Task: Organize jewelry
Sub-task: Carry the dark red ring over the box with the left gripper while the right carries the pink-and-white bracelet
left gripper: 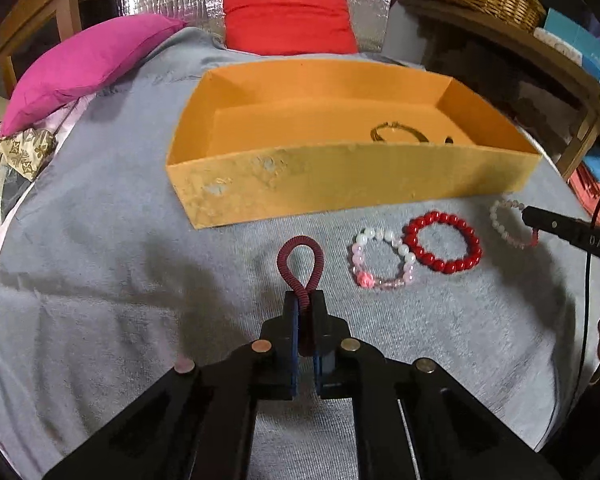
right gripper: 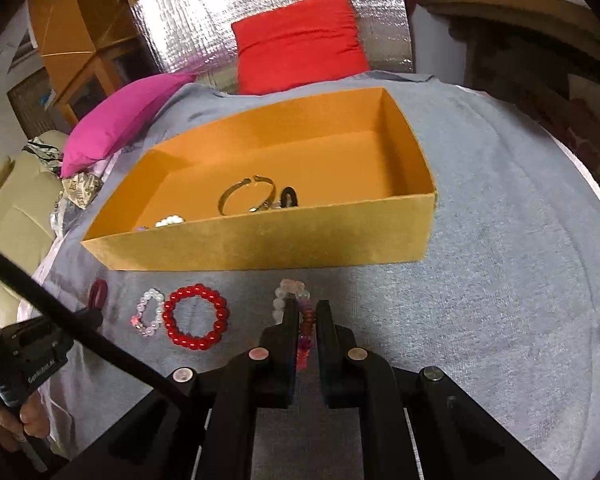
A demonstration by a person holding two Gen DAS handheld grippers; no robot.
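- left gripper (left gripper: pixel 305 300), nearest the lens, with its jaws clamped on the tail of a dark red coiled hair tie (left gripper: pixel 299 256), whose loop stands free above the grey cloth (left gripper: pixel 100 280).
- right gripper (right gripper: pixel 305 312), jaws pressed together on a pink and white bead bracelet (right gripper: pixel 296 300); its pale beads show beyond the fingertips, near the box.
- orange box (right gripper: pixel 260 248), open-topped, lies just beyond both grippers on the cloth; a gold bangle (right gripper: pixel 246 196), a dark ring-shaped piece and some white beads already rest inside.
- red bead bracelet (left gripper: pixel 443 241) and a pale pink bracelet (left gripper: pixel 382 258) lie side by side, touching, between the two grippers, not yet collected.
- the step in hand looks to be carrying each held piece into the box: lift high enough for the dangling loop to clear the near wall, move over bare floor away from the bangle, then release low so nothing bounces or tangles.
- the thin grip on the hair tie could slip if swung quickly.
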